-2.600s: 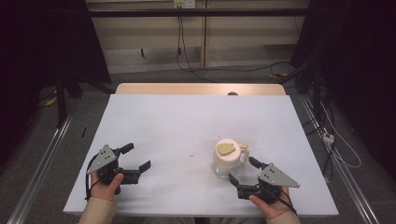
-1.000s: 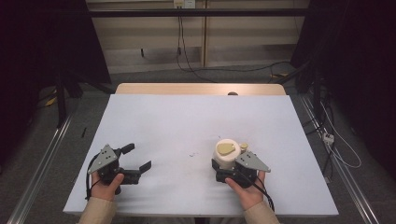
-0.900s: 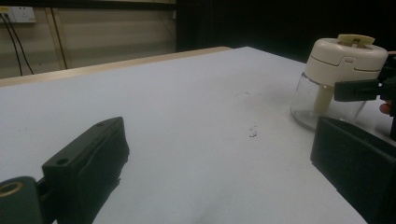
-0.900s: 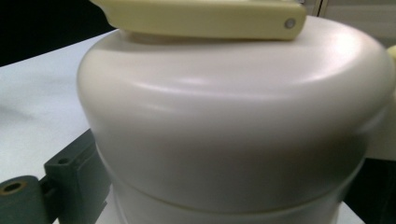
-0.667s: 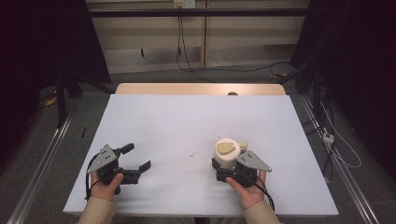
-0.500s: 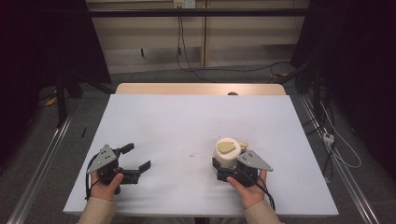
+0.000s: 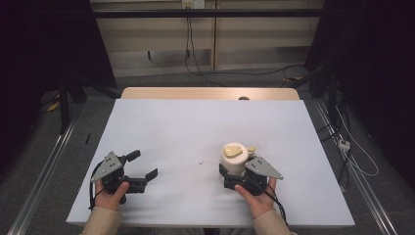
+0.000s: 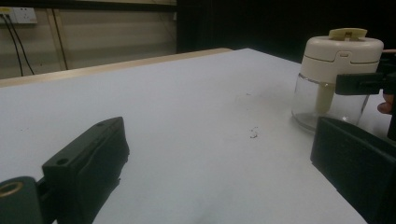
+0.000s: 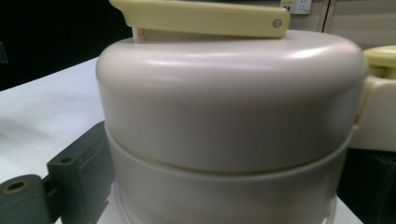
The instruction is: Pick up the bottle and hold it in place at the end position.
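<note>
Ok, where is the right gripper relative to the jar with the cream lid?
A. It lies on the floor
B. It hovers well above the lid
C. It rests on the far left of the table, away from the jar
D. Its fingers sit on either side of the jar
D: in the high view the right gripper is up against the jar, and the right gripper view shows a dark finger on each side of it.

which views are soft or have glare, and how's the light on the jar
Right gripper view: the jar's cream lid sits so close it looks soft, with a pale sheen on top. Left gripper view: the jaws are blurred, the jar is sharper. High view: the white table is evenly lit, the surroundings dark.
</note>
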Demonstrator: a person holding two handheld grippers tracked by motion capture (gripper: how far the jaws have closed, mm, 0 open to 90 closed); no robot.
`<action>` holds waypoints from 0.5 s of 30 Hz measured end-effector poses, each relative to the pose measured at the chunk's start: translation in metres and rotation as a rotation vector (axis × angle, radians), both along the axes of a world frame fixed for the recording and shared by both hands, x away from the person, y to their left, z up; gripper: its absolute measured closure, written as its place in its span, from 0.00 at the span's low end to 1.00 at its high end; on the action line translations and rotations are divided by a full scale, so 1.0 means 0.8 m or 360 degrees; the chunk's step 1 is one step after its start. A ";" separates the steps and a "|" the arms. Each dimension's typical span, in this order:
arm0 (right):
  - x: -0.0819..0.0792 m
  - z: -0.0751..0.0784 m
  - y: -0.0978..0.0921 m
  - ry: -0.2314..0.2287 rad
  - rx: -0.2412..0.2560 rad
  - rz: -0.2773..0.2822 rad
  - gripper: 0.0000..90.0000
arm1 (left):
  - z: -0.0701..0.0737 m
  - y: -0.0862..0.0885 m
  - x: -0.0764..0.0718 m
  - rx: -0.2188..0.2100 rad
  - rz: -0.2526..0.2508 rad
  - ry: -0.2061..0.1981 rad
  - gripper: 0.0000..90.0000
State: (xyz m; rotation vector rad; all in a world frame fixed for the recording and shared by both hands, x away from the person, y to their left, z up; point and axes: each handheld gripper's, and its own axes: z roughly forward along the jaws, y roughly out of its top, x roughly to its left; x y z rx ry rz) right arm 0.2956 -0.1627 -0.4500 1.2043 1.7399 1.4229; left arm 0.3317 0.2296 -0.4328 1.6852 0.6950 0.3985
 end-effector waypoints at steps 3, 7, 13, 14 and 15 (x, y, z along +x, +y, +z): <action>0.003 0.003 0.004 0.0007 0.0002 0.0016 0.06 | 0.000 0.000 0.000 -0.0002 -0.0001 -0.0001 0.04; 0.008 0.004 0.009 0.0041 0.0013 0.0025 0.06 | 0.000 0.000 0.000 -0.0005 0.0001 -0.0002 0.04; 0.012 0.007 0.015 0.0015 0.0032 0.0014 0.07 | 0.001 0.001 -0.001 -0.0003 0.0004 -0.0005 0.04; 0.012 0.007 0.016 0.0016 0.0034 0.0013 0.07 | 0.001 0.002 -0.001 -0.0004 0.0003 -0.0006 0.04; 0.013 0.008 0.016 0.0014 0.0042 0.0013 0.07 | 0.001 0.002 -0.001 -0.0004 0.0004 -0.0010 0.04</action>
